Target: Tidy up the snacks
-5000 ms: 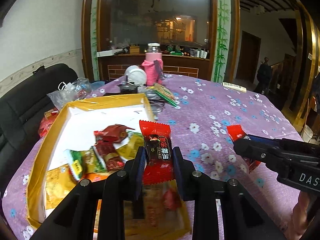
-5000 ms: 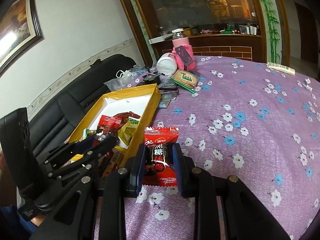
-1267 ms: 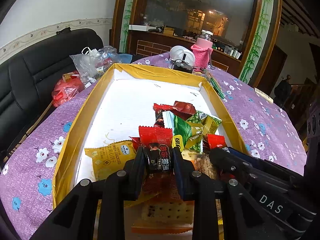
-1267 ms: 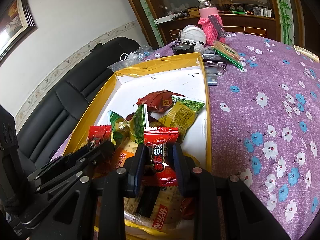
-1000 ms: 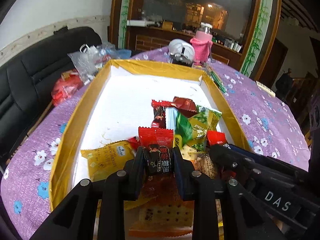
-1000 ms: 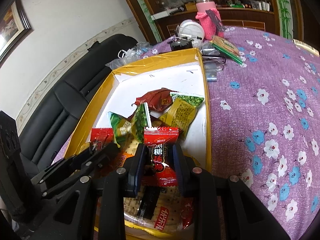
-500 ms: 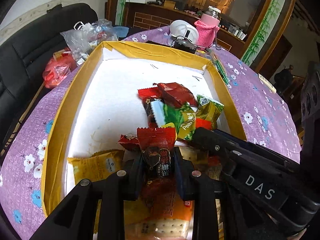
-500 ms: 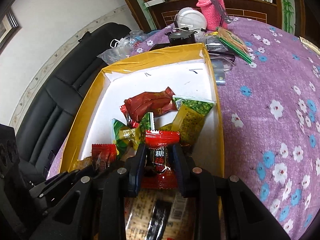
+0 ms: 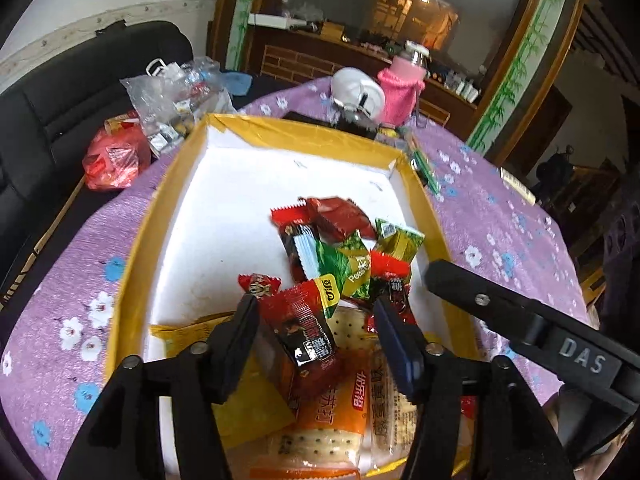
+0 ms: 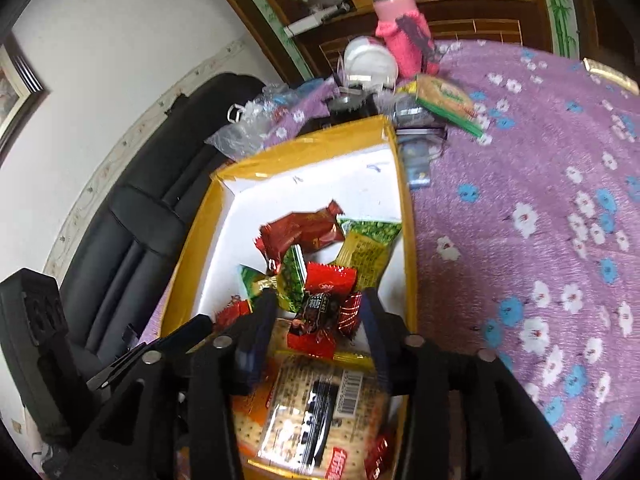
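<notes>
A yellow-rimmed box [image 9: 176, 168] with a white floor holds a pile of snack packets. My left gripper [image 9: 320, 332] hangs over the pile's near end, its jaws opening. A red and black candy packet [image 9: 306, 322] lies tilted and loose between them, touched by neither pad. In the right wrist view my right gripper [image 10: 318, 320] is over the same box [image 10: 404, 208], jaws also opening. A second red candy packet [image 10: 322, 304] sits free between them on a cracker pack [image 10: 320, 408]. The right gripper's body [image 9: 520, 320] crosses the left view at the right.
Green, yellow and dark red packets [image 9: 344, 256] fill the box's middle. Beyond the box stand a pink-sleeved bottle [image 9: 402, 88] and a white lid [image 9: 356, 90]. Plastic bags [image 9: 176, 96] lie by a black sofa [image 10: 132, 216]. The purple flowered cloth [image 10: 540, 220] spreads to the right.
Both grippers carried their red packets over the box, and both jaws have now spread. Each packet has dropped loose onto the pile. Both grippers have lifted slightly.
</notes>
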